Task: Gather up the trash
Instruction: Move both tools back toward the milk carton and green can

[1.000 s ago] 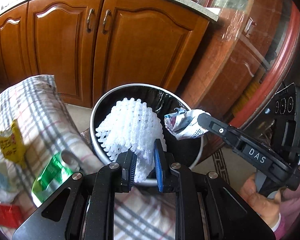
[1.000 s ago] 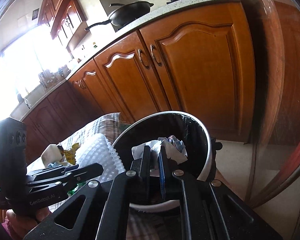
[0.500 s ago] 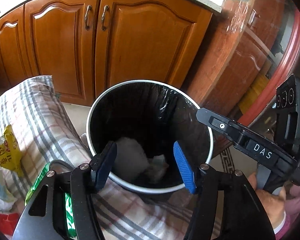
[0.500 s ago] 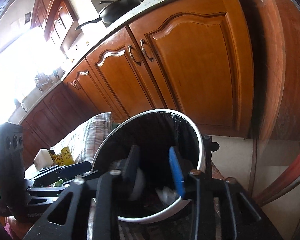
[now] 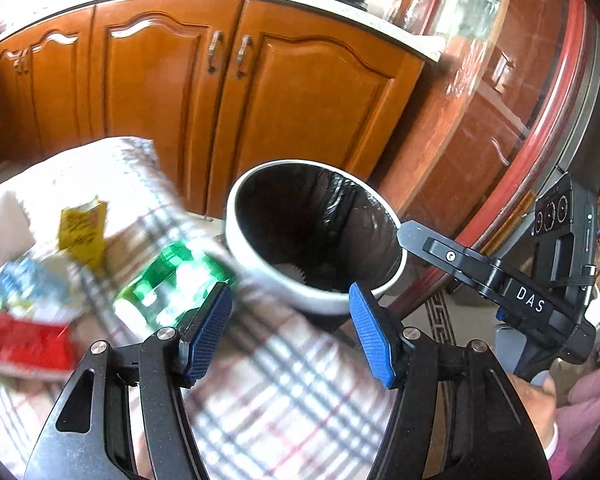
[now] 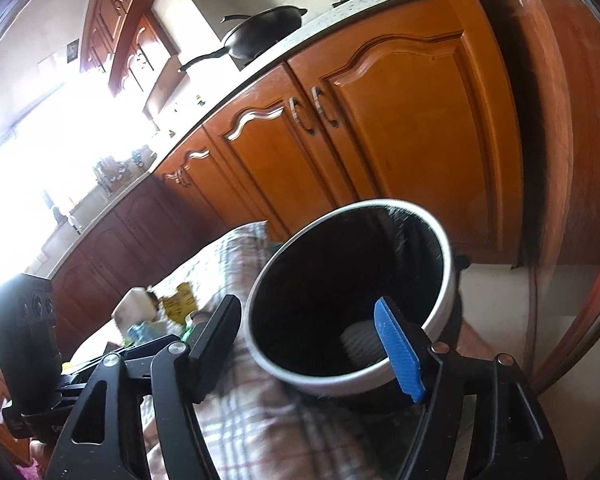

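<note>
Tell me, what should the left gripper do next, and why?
Probably swing left toward the green can on the checked cloth. Both the left gripper and right gripper have open, empty jaws, white trash already lies in the bin, and the can is the closest piece.

Wooden cabinets point(image 5: 308, 92) (wok point(image 6: 264, 32) above)

bin point(image 5: 260, 276) mouth unobstructed | green can point(image 5: 168, 280) just left | cabinets point(image 5: 300, 112) behind

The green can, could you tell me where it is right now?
In the left wrist view, the green can lies on the checked cloth, left of the bin.
</note>
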Tool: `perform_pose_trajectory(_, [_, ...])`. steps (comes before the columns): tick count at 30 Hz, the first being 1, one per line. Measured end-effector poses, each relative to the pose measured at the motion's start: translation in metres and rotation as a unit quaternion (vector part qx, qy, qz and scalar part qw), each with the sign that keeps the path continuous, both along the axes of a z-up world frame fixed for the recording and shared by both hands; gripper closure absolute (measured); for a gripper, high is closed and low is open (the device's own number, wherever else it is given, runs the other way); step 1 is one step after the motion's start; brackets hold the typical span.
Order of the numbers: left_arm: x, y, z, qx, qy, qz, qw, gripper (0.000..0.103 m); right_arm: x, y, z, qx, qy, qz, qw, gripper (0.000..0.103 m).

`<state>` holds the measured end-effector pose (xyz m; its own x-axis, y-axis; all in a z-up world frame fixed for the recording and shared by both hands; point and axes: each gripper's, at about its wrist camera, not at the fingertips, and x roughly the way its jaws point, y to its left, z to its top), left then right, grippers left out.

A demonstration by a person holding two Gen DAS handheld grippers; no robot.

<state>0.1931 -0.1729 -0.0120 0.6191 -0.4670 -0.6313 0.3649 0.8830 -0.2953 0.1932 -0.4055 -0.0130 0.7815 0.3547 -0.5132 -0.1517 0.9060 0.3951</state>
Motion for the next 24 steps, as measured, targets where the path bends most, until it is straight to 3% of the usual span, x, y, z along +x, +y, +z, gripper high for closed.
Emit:
perform_pose_trajectory(14, [-0.051, 0.092, -0.02, -0.02, 0.022, 0.082, 0.9962, 0.041, -0.025, 0.056, -0.025, 0.013, 0.032, 0.045, 0.998, 0.027])
perform_pose_trajectory(24, [-0.064, 0.138, -0.032, -0.029, 0.032, 0.129, 0.9907, 0.041, -0.029, 0.089, -0.034, 0.003, 0.043, 0.07, 0.997, 0.027])
